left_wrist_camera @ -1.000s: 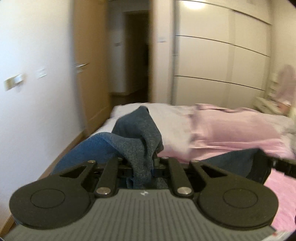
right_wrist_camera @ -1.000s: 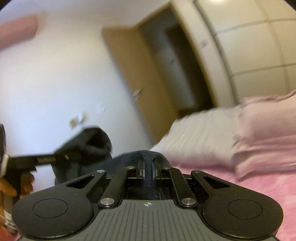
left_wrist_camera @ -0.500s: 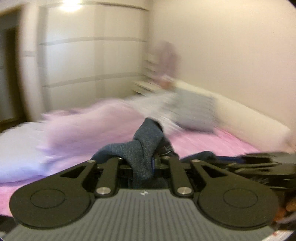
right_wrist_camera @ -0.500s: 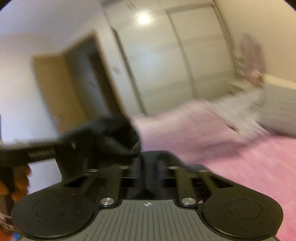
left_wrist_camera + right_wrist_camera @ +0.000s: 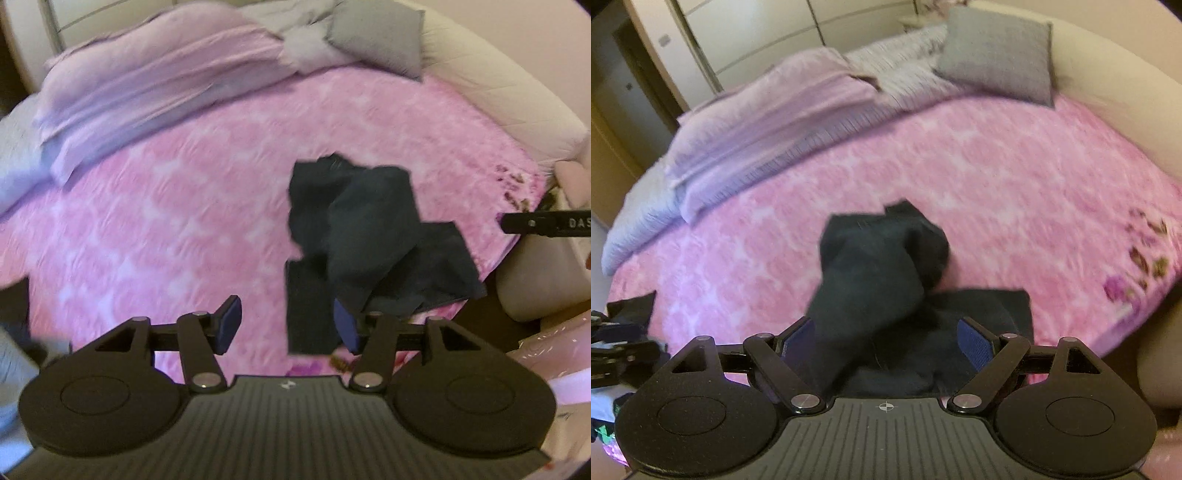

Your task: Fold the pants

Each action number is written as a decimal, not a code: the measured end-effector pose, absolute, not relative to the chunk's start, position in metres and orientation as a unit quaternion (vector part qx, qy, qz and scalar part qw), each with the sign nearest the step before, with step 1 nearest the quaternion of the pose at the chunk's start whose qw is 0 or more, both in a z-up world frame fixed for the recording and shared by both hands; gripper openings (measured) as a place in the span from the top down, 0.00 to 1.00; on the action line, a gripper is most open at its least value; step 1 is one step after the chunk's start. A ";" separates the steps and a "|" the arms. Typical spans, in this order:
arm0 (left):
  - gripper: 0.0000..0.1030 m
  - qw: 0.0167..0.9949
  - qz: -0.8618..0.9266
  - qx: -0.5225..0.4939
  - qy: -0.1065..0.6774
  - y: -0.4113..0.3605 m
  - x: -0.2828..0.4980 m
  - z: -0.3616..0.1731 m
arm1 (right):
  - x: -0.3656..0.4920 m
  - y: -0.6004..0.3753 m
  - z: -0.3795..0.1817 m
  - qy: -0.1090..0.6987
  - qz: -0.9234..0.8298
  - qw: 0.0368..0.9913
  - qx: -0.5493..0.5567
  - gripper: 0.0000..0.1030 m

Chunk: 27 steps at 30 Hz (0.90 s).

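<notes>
Dark navy pants (image 5: 362, 236) lie in a crumpled heap on the pink bed cover (image 5: 166, 221), near its front right edge. My left gripper (image 5: 288, 326) hovers above the bed, open, with its right fingertip over the heap's near edge and nothing held. In the right wrist view the same pants (image 5: 879, 273) bulge up in front of my right gripper (image 5: 886, 339). That gripper is open too, and the cloth lies between and under its spread fingers. Each gripper shows at the edge of the other's view: the right gripper (image 5: 546, 223) and the left gripper (image 5: 617, 332).
A folded lilac duvet (image 5: 768, 122) and a grey pillow (image 5: 997, 62) lie at the far side of the bed. A cream padded bed surround (image 5: 498, 85) runs along the right. A wardrobe (image 5: 768, 33) stands behind. Pink cover to the left of the pants is bare.
Both grippers were shut on the raised pants. Now both are open, the pants have dropped onto the bed, and both views have swung down toward the cover.
</notes>
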<state>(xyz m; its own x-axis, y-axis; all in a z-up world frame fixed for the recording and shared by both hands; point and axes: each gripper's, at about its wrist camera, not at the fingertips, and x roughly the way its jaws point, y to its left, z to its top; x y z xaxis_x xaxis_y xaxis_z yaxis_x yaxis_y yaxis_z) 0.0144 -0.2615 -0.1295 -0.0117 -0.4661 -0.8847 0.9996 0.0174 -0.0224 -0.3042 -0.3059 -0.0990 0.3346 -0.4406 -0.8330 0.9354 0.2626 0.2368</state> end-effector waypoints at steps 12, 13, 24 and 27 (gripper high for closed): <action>0.44 0.592 -0.591 0.362 0.411 -0.232 0.042 -0.144 | -0.277 -0.294 -0.124 0.373 -0.491 0.688 0.383 0.21; 0.44 0.592 -0.589 0.362 0.414 -0.232 0.045 -0.147 | -0.275 -0.292 -0.125 0.376 -0.492 0.687 0.380 0.21; 0.42 0.627 -0.551 0.343 0.430 -0.234 0.072 -0.156 | -0.250 -0.326 -0.130 0.394 -0.476 0.711 0.335 0.21; 0.42 0.651 -0.526 0.327 0.438 -0.240 0.076 -0.157 | -0.245 -0.358 -0.130 0.405 -0.458 0.729 0.308 0.21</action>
<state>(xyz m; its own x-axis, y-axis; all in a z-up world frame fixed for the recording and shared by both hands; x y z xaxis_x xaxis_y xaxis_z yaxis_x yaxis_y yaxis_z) 0.0755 -0.2399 -0.1571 0.0627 -0.3981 -0.9152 0.9720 0.2324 -0.0345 -0.2453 -0.3578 -0.1297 0.2533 -0.4180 -0.8724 0.9171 0.3908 0.0790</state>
